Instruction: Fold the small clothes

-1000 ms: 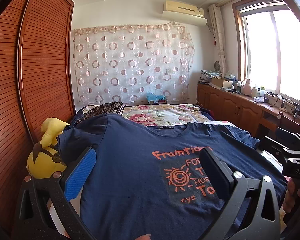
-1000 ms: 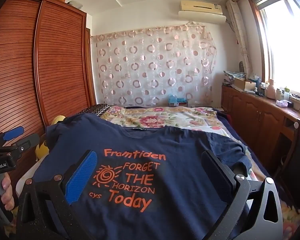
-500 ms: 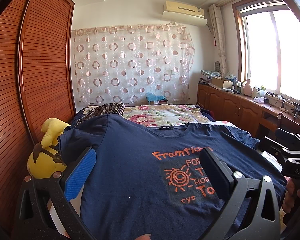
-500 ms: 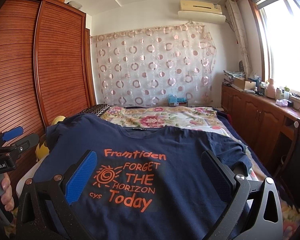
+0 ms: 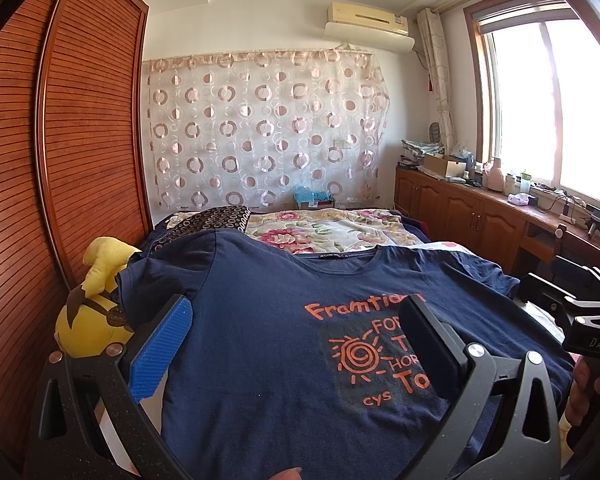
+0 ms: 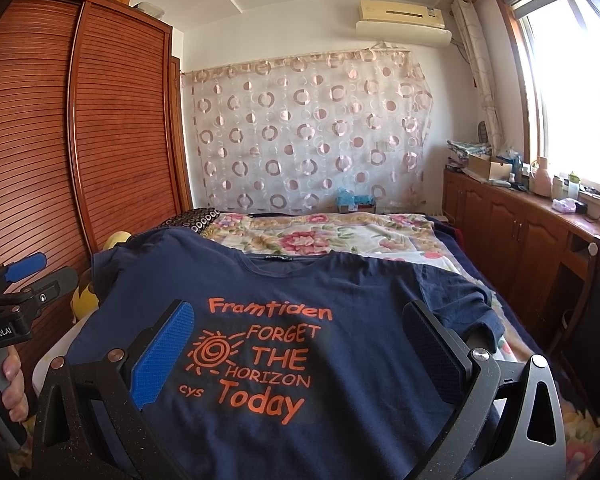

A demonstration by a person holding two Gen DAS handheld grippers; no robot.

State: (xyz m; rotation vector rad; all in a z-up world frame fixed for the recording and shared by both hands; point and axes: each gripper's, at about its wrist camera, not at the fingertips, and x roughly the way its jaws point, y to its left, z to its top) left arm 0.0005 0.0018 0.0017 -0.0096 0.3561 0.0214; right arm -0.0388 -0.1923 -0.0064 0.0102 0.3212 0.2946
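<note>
Left wrist view shows my wide-open left hand-held gripper (image 5: pixel 296 340) over the soft, floppy blue shirt (image 5: pixel 268 320); I think I should pinch its sleeve edge.

A slatted wooden wardrobe (image 5: pixel 60 160) fills the frame's left; a circle-patterned curtain (image 5: pixel 264 128) hangs centre; a bright window (image 5: pixel 548 104) glows at right.

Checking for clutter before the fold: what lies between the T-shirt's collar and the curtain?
Only the floral blanket on the bed, between the T-shirt collar and the curtain; a small blue item sits at the curtain's foot. The right wrist view shows it best.
</note>
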